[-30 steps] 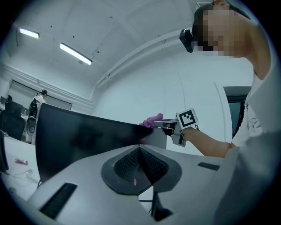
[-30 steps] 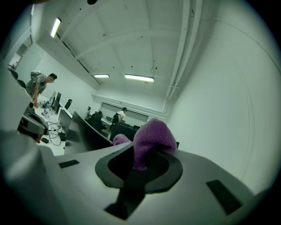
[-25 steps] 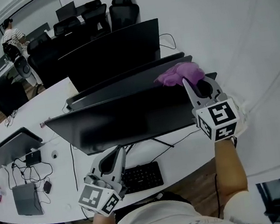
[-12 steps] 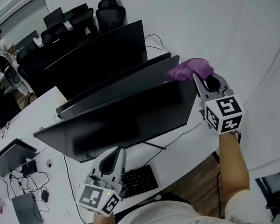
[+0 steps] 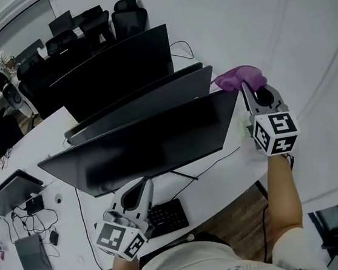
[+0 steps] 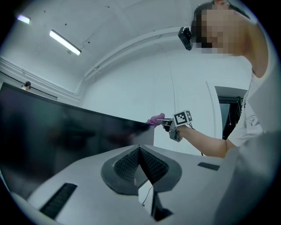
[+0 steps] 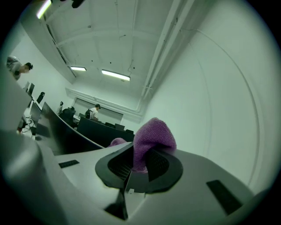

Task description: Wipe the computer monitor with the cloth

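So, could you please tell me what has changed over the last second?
The right gripper, shut on the purple cloth, slid it rightward along the monitor's top edge to its right corner. The left gripper stayed shut and empty, low beside the keyboard.

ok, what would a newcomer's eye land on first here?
The purple cloth, clamped in the right tool, sits at the top right corner of the front monitor and is the only colour in the head view. That monitor, wide, dark and tilted, spans much of the white desk. The left tool hangs low by the keyboard, shut and empty.
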Motion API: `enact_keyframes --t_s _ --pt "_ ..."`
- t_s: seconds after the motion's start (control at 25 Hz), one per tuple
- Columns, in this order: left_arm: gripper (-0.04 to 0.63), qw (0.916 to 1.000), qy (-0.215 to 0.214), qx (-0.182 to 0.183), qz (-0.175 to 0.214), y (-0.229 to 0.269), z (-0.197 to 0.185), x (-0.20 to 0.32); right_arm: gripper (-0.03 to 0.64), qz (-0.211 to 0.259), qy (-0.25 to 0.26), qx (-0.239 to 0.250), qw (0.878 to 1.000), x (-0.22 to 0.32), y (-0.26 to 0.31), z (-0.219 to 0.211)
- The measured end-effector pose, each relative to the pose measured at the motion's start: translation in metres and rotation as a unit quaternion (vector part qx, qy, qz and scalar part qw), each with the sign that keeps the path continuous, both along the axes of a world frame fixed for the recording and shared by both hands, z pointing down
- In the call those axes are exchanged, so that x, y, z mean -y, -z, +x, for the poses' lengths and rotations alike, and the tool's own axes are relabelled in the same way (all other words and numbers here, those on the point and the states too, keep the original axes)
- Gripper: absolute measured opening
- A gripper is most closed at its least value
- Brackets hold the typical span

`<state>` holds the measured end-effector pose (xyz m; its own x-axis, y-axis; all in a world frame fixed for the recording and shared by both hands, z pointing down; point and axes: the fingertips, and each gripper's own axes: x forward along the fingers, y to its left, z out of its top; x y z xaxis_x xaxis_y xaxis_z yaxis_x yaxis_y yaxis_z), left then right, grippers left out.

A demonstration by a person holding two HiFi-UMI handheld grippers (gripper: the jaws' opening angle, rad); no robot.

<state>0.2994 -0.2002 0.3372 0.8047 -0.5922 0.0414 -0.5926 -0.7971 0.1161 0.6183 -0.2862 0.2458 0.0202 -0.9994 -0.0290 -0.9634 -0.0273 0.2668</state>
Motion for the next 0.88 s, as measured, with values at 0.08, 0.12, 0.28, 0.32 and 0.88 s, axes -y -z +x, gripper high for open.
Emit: enact_keyframes --t_s 0.08,0.12,0.28,0.32,0.88 --pt "0.004 1.0 0.0 0.002 -0.001 -0.002 0.001 0.0 0.063 0.006 -0.008 0.005 1.0 -0.001 0.001 0.008" --pt "0.005 1.0 0.0 0.003 -0.003 -0.002 0.001 0.0 0.063 0.004 -0.008 0.007 1.0 -0.001 0.001 0.01" --pt "0.005 1.0 -0.002 0.006 -0.005 -0.005 0.002 -0.002 0.063 -0.011 -0.004 0.011 1.0 0.0 -0.01 0.013" --pt "0.005 1.0 -0.003 0.007 -0.006 -0.006 0.002 -0.003 0.063 -0.014 -0.004 0.012 1.0 -0.001 -0.013 0.014" --pt "0.005 0.9996 -0.012 0.021 -0.014 -0.013 0.004 -0.004 0.063 -0.044 0.006 0.057 0.997 -0.007 -0.062 0.019"
